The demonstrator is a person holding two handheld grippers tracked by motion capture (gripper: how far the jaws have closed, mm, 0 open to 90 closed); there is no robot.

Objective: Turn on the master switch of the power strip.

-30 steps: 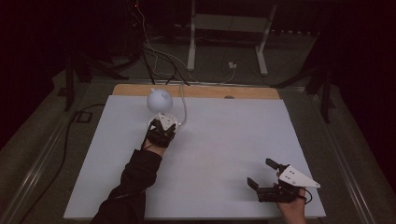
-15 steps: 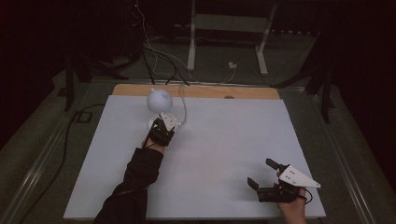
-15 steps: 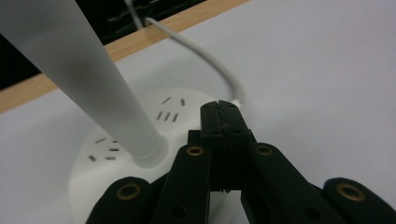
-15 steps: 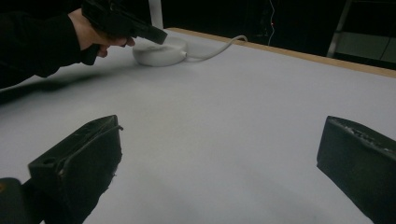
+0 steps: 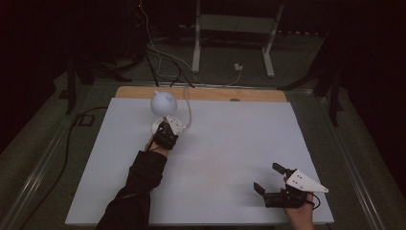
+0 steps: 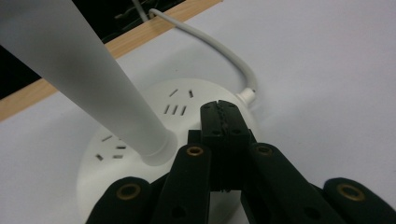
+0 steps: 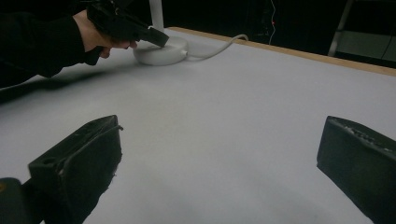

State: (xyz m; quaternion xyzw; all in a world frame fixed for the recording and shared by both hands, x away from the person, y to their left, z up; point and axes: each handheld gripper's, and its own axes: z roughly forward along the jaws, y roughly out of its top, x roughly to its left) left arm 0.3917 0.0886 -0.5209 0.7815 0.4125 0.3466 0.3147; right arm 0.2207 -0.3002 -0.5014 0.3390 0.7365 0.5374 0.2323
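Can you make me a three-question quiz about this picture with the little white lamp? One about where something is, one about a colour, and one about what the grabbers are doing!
1. Where does the white lamp stand on the table?
A. Near the far edge
B. At the near right corner
C. In the very middle

2. What colour is the cable that goes into the lamp's round base?
A. Red
B. White
C. Black

3. How are the jaws of the left gripper?
A. Wide open
B. Shut around the lamp's stem
C. Shut together, tips over the base

Answers:
1 A: in the high view the lamp sits up by the wooden strip at the far edge.
2 B: the left gripper view shows a white cable.
3 C: the jaws meet with nothing between them; the right gripper is the open one.
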